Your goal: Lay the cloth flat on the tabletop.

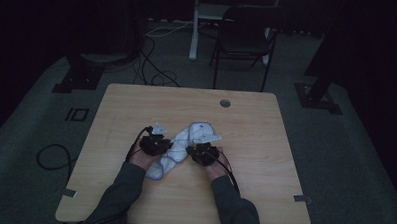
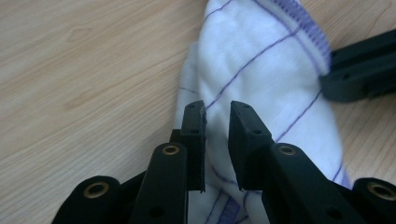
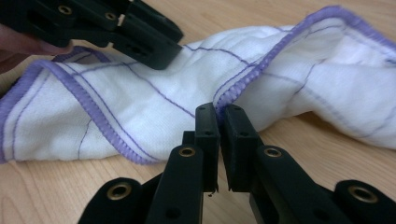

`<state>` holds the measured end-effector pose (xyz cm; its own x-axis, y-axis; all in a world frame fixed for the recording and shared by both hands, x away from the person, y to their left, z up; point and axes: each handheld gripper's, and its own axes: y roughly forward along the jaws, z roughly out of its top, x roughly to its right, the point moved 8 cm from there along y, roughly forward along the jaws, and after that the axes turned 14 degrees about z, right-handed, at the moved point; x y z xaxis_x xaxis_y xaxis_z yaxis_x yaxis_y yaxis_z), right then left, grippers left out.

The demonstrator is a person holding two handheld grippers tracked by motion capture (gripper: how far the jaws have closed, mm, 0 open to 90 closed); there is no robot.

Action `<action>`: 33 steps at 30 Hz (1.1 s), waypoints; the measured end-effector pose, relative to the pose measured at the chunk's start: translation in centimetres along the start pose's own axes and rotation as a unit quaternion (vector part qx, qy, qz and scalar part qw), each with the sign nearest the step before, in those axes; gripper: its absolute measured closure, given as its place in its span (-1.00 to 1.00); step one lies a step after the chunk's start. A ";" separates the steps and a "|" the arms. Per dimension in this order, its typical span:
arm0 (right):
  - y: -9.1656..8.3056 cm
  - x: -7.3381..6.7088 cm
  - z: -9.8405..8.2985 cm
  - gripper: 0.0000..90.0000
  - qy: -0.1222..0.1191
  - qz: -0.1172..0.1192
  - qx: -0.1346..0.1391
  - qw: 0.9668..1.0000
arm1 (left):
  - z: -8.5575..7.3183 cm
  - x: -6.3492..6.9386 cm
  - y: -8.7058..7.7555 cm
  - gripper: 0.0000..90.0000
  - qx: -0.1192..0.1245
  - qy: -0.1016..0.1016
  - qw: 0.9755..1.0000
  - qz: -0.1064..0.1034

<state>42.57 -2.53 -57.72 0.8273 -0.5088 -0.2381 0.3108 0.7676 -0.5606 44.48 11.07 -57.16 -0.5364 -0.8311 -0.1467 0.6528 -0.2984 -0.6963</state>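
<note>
right gripper view: right gripper [image 3: 218, 109] jaws nearly pressed together, pinching purple hem of white cloth [image 3: 154, 100] at its tips. left gripper [image 2: 217, 106] jaws slightly spread w/ cloth fold between & ahead, on table [image 2: 74, 70].

Your cloth [image 1: 181, 146] lies on the table [image 1: 116, 114], a little nearer your edge than the middle, running slantwise from near left to far right. Your left gripper [image 1: 161, 143] sits at its left side and your right gripper [image 1: 191, 151] at its right side, the cloth between them. A round hole [image 1: 225, 103] lies in the table beyond the cloth, toward the far edge. Behind the table stands a chair [image 1: 244, 36] on the floor [image 1: 345, 147], with cables [image 1: 153, 65] trailing to its left.
</note>
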 end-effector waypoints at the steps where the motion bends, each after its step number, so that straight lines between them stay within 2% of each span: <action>1: -0.3 0.0 0.0 0.92 0.001 -0.002 0.002 1.000 | -0.1 -0.1 -0.2 0.71 0.000 0.002 1.000 0.003; 4: -1.4 0.1 -0.1 0.92 0.005 -0.009 0.005 1.000 | -0.2 -0.2 -0.5 0.71 0.005 0.001 1.000 0.001; 9: -2.7 -0.1 -0.5 0.92 -0.001 -0.017 0.000 1.000 | -0.2 0.5 -1.2 0.65 0.019 0.013 1.000 -0.009; 12: -3.4 -0.2 -0.7 0.92 -0.007 -0.024 -0.002 1.000 | 0.2 0.6 -1.9 0.63 0.037 -0.006 0.999 -0.026; 14: -3.8 -0.2 -0.8 0.92 -0.007 -0.026 -0.004 1.000 | 0.4 0.4 -2.2 0.63 0.040 -0.004 0.999 -0.012; 16: -4.4 -0.1 -1.0 0.92 -0.008 -0.034 -0.005 0.999 | 0.7 0.2 -2.6 0.62 0.046 -0.011 0.999 -0.012; 20: -5.4 0.1 -1.3 0.92 -0.005 -0.042 -0.003 0.999 | 0.5 0.3 -2.2 0.62 0.031 0.010 0.999 0.001; 27: -7.2 0.4 -2.0 0.92 0.002 -0.054 0.002 0.999 | -0.6 1.7 0.0 0.51 0.002 0.039 0.999 -0.002; 33: -8.5 0.9 -3.2 0.92 0.013 -0.062 0.000 0.998 | -0.2 2.8 1.2 0.35 0.000 0.058 0.998 0.004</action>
<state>39.15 -10.71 -55.71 0.7706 -0.6092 -0.1874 0.4098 0.6988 -0.5863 43.69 8.49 -58.58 -0.5897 -0.7738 -0.2314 0.6565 -0.2923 -0.6954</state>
